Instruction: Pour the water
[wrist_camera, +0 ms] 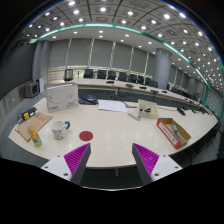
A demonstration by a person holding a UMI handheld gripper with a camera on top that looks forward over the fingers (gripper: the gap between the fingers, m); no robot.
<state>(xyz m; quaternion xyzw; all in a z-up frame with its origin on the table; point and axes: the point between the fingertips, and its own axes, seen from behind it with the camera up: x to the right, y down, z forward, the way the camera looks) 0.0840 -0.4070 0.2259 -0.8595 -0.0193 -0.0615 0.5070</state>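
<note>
Hovering high over the table [110, 125], gripper [112, 160] spread wide and holding nothing, likely surveying before approach; mug [61, 129] and bottle [36, 136] waiting well beyond the fingers, left of the red coaster [86, 135].

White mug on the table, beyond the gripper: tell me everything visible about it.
The white mug stands upright on the pale table, well beyond the open gripper and off to its left finger's side. It looks glazed ceramic, with a dark print on its side. A red coaster lies beside it, apart. Nothing touches it but the table. Its contents cannot be seen.
</note>
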